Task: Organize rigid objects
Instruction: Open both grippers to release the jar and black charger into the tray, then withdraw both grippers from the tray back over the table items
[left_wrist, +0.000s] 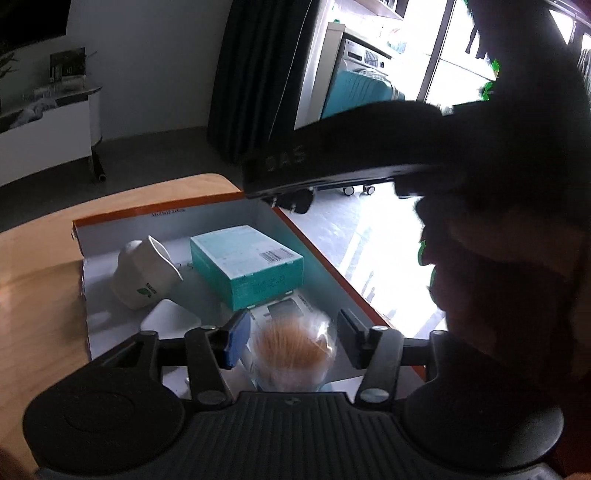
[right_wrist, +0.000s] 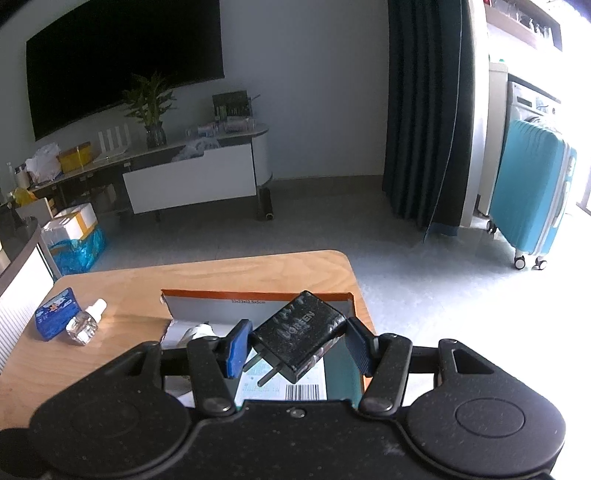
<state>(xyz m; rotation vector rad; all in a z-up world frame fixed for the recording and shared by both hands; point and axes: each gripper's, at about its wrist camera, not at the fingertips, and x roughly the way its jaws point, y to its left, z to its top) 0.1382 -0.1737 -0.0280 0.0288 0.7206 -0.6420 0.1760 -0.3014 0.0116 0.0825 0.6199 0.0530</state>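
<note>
Two tools work over one orange-edged box (left_wrist: 173, 212) on the wooden worktop (right_wrist: 207, 280), where the rigid things are being gathered. The left tool (left_wrist: 291, 343) has its pads spread apart on either side of a clear toothpick jar (left_wrist: 291, 354). They stand clear of the jar's sides, so the jar looks released and resting on the box floor, just short of the tool's tips. Ahead of that tool lie a teal carton (left_wrist: 247, 266) with a barcode, a white cup (left_wrist: 147, 273) on its side bearing a small green leaf mark, and a flat white piece (left_wrist: 170, 319) at the left pad.

The right tool (right_wrist: 295, 343) is clenched on a black charger (right_wrist: 299, 336), pads on its two opposite flat sides. The charger sits tilted, with its plug prongs pointing down and back toward the tool, above the box; I judge it is about to be set inside. The charger reads "UGREEN". The box wall beyond it shows a small size print, hard to read. Far left of this tool, outside the box, a blue packet (right_wrist: 57, 314) and a small clear bottle (right_wrist: 85, 325) wait on the worktop.
</note>
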